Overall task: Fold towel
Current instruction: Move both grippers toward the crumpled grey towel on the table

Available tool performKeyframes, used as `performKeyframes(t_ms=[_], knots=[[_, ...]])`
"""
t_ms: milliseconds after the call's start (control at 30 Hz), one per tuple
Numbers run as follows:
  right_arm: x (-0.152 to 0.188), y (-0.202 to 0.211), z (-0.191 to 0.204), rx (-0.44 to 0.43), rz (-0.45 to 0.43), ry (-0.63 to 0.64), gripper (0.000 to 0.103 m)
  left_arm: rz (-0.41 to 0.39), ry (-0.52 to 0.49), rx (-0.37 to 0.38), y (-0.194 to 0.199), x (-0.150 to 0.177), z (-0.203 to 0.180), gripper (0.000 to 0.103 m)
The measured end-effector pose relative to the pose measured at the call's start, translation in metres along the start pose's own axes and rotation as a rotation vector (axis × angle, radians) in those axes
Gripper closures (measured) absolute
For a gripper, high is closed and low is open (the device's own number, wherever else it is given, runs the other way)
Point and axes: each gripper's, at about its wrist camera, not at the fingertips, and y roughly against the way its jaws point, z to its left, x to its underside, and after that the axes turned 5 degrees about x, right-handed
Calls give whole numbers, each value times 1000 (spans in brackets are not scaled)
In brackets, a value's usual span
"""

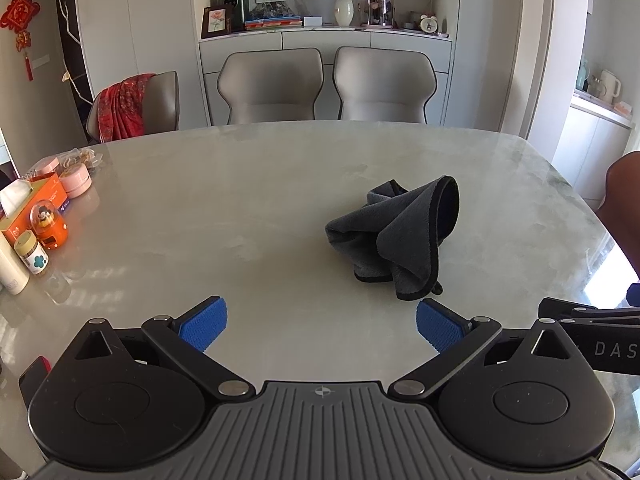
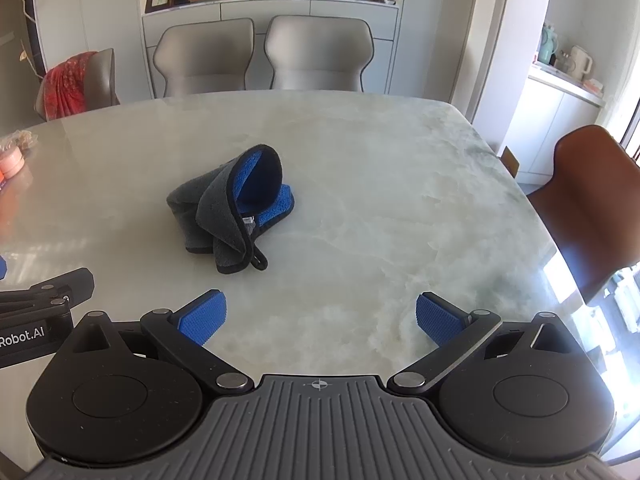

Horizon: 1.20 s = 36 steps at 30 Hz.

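One crumpled towel (image 1: 400,236) on table (image 1: 240,200), both jaws spread

We are seeing the towel (image 1: 400,236) lying on the table (image 1: 240,200), ahead of both grippers; two chairs (image 1: 272,88) are standing behind the table, jars (image 1: 76,178) sitting at its left edge.

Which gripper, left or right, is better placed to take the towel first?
Probably the left gripper: the crumpled towel lies just ahead of its open fingers. The right gripper, also open, sees the towel further away, to its left.
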Motion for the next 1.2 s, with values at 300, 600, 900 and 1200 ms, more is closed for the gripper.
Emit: performKeyframes(t_ms=[300,600,900,1200], knots=[[-1,-4,2,-3,6,-2,0,0,0,4,-1,5,1,0],[-1,-10,2,-12,5,17,0,6,3,6,1,14,12,0],[0,-15,4,-17,17,43,0,28,4,0,-2,15,14,0],[1,-19,6,-9,39,60,0,48,23,-4,-5,13,20,0]])
